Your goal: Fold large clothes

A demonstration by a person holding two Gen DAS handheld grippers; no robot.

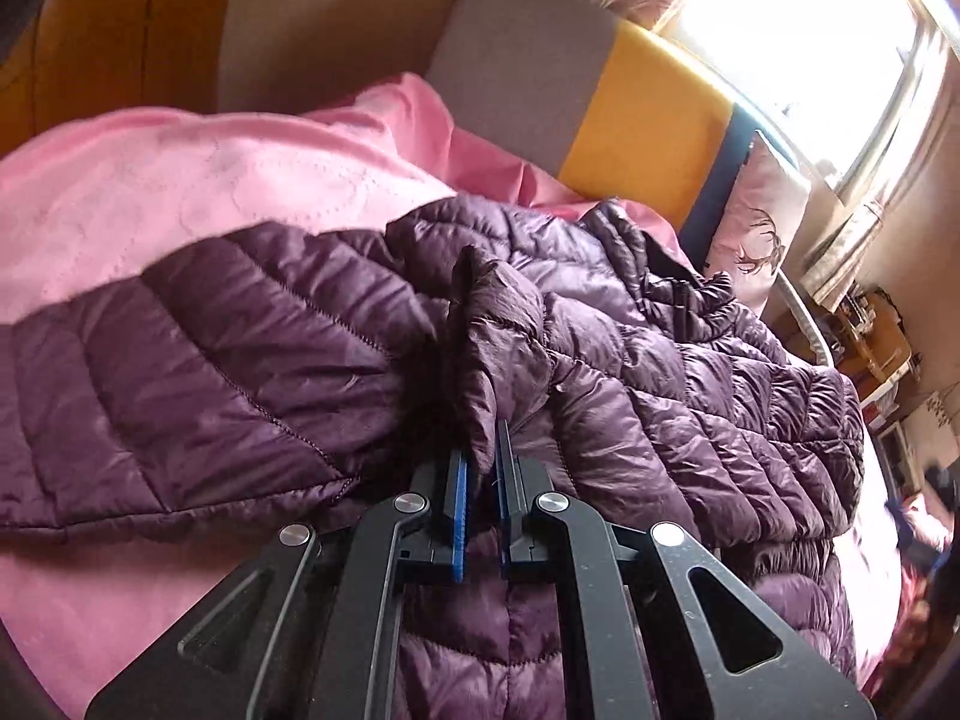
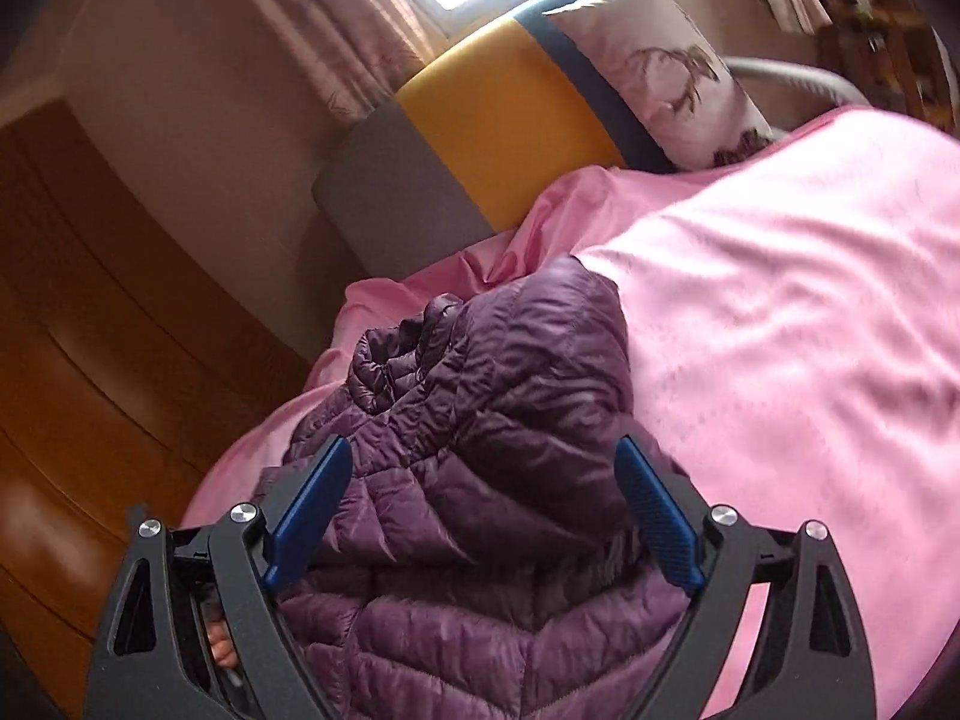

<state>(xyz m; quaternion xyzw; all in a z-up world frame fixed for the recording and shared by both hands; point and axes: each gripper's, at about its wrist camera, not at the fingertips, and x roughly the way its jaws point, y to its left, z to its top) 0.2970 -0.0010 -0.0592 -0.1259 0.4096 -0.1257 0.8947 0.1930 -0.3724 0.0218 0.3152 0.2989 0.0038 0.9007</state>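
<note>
A: Item one, left wrist view, reading left to right?

B: Pink bedspread, spread over the bed. On it, purple quilted jacket, lying crumpled, one panel stretched out to the left. Centre: left gripper, blue pads nearly together, pinching a raised fold of the jacket between them. Behind: headboard in grey, yellow and dark blue sections. Right of that, pale pillow with a deer print, propped against the headboard. Far right: bright window with curtains, cluttered shelves below, too blurred to itemise.

A: Item two, right wrist view?

B: Left: wooden floor. Centre: the same jacket, bunched in a mound near the bed's edge, on the bedspread. Right gripper, fingers spread wide either side of the mound, blue pads clear of the fabric as far as can be seen, nothing clamped. Above: headboard, then the pillow to its right.

A: Location of the jacket?

B: On the bed, headboard end.
</note>
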